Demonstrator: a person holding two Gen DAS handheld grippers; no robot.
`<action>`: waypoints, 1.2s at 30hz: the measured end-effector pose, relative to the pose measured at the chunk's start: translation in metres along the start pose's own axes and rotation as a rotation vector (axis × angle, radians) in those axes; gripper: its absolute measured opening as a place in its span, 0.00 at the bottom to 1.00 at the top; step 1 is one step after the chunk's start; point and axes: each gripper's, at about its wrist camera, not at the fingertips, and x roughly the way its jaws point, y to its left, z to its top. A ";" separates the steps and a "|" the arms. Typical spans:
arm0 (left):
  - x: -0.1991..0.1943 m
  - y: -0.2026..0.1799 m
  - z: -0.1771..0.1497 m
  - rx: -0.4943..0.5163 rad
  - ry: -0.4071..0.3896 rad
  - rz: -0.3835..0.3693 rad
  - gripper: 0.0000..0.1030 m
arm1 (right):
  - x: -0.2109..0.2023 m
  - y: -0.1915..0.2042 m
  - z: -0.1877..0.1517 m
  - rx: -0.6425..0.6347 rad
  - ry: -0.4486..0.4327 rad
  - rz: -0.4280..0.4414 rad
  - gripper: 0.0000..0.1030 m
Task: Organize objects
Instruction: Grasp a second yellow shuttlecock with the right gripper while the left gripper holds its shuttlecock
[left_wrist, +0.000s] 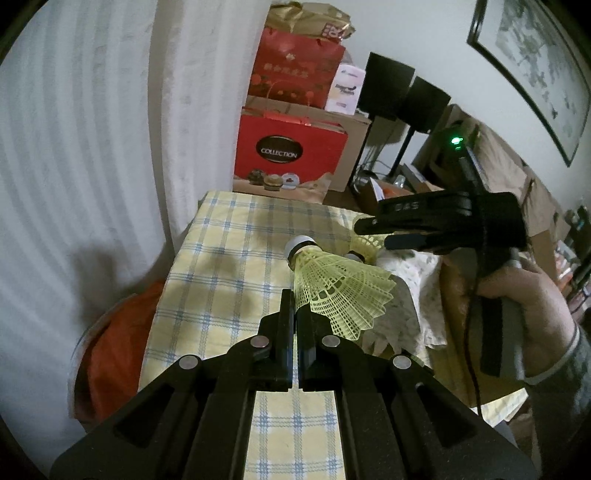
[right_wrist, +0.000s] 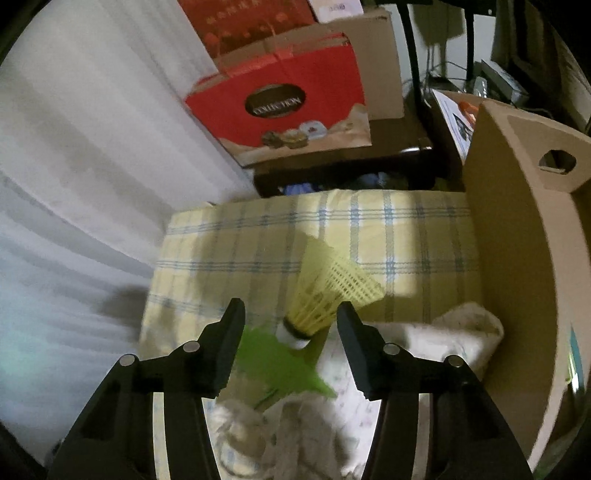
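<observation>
My left tool (left_wrist: 295, 306) pinches a shuttlecock's (left_wrist: 332, 288) skirt edge, cork pointing away; right tool (right_wrist: 291, 325) wide open, empty, w/ 2nd shuttlecock (right_wrist: 325, 295) between its tips, cork toward me.

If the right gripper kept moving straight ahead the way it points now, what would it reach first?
Most likely the yellow shuttlecock, which sits between and just ahead of the open right gripper, cork end toward it. Depth is unclear, so the checked tablecloth beneath could come first.
</observation>
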 end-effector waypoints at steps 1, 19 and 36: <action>0.001 0.001 0.000 0.000 0.000 0.000 0.01 | 0.004 -0.002 0.001 0.012 0.011 -0.015 0.52; 0.006 -0.007 -0.001 0.003 0.021 -0.007 0.01 | 0.037 0.007 0.006 -0.089 0.003 -0.099 0.42; 0.002 -0.016 0.017 -0.021 -0.002 0.032 0.01 | -0.040 0.016 -0.028 -0.199 -0.256 -0.066 0.40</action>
